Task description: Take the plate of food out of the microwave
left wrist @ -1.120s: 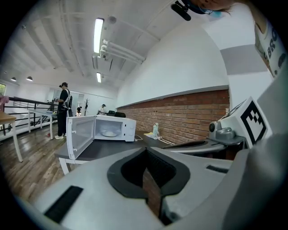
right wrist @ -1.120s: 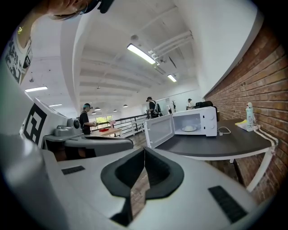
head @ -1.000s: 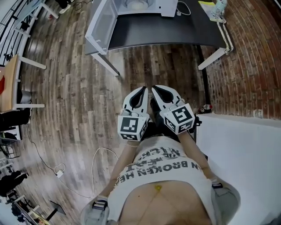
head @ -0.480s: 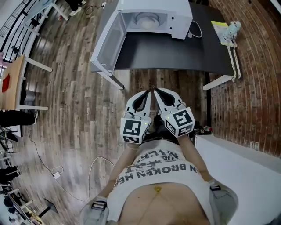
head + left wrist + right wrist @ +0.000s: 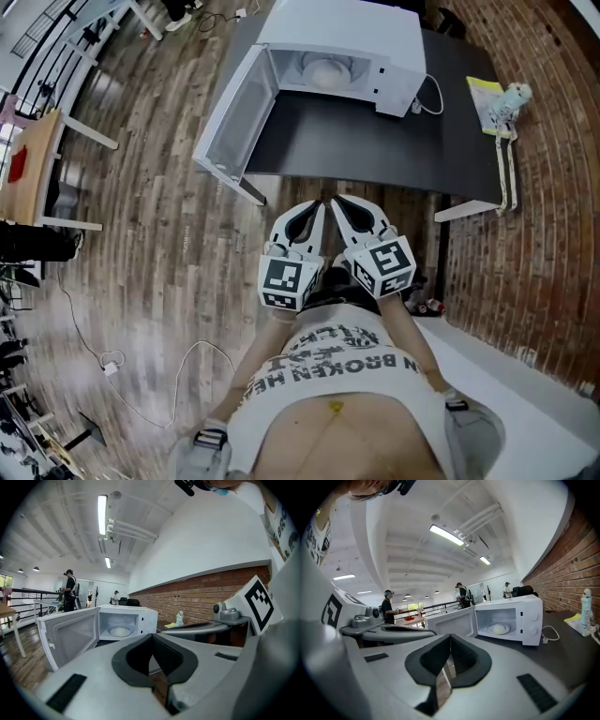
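Standing on a wooden floor (image 5: 169,216) short of a dark table (image 5: 375,141), the person holds both grippers side by side near the body, aimed at the white microwave (image 5: 349,37) on that table. The left gripper (image 5: 317,208) has its jaws pressed together with nothing between them; the right gripper (image 5: 336,204) is closed and empty too. The microwave's door (image 5: 239,112) hangs wide open to the left. The plate of food (image 5: 330,72) sits inside the microwave, well apart from both grippers.
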### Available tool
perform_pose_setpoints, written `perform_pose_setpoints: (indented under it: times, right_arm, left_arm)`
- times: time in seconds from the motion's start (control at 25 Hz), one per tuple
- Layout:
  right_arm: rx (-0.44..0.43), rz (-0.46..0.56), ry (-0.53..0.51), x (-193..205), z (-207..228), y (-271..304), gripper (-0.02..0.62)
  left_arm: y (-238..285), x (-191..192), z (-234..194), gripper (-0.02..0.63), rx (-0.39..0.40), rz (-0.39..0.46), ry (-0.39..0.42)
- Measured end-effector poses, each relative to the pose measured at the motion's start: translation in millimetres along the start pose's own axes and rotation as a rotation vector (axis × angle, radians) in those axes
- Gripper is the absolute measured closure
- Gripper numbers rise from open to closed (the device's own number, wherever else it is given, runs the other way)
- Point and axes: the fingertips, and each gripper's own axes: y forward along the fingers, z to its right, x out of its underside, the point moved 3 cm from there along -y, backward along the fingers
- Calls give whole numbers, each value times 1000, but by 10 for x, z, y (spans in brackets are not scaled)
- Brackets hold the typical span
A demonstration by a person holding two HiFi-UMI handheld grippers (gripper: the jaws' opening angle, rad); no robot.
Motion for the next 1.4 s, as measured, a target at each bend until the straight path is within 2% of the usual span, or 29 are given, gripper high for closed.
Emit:
perform_pose_setpoints:
  times: [0.36, 0.76, 1.04, 1.4]
  right_arm:
    - [-7, 5, -27, -124, 437, 108, 586]
    - [-4, -16, -19, -146, 656, 278, 586]
    - [71, -3, 9, -234, 881, 632, 586]
    - [173, 14, 20, -511, 1252, 1360, 586]
  left_arm:
    - [445, -78, -16, 600, -23, 11, -12]
    - [689, -46, -168, 600, -25, -10, -50]
    - [1074, -181, -514, 600, 46, -6, -32]
    - [1748, -484, -1116, 600, 177, -1, -5]
